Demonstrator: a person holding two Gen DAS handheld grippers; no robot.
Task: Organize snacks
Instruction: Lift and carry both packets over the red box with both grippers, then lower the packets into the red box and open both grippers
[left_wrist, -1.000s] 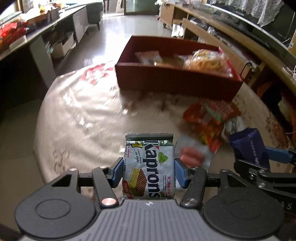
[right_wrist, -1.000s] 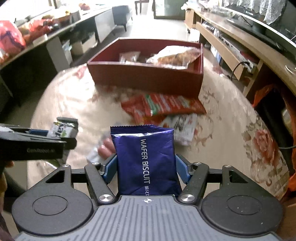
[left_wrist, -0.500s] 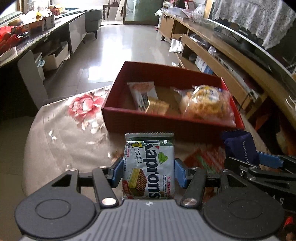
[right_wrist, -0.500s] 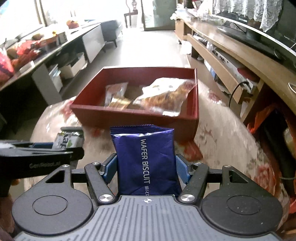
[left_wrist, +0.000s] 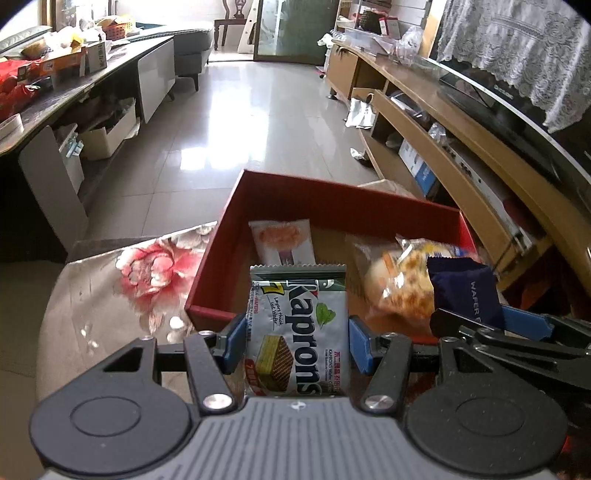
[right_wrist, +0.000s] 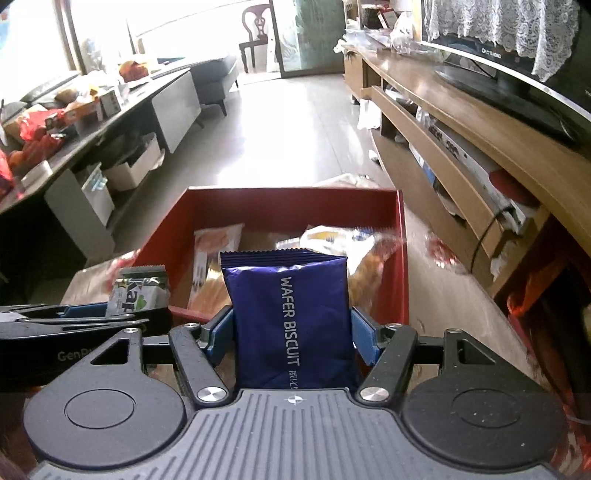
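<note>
A silver-and-green Kaprons wafer packet (left_wrist: 297, 332) and a dark blue wafer biscuit pouch (right_wrist: 291, 321) stood upright, each clamped at its sides above the near edge of a red box (left_wrist: 218, 254). Inside the box lay a white snack packet (left_wrist: 282, 240) and a clear bag of yellow snacks (left_wrist: 400, 284).

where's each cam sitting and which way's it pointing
Left wrist: sits on the left gripper, looking forward and down along its fingers at the Kaprons wafer pack it holds and the red box; the right gripper shows at right.
Right wrist: sits on the right gripper, facing the same way over its blue wafer biscuit pack; the left gripper shows at left.
Shared: red box, both packs, the floor beyond.
</note>
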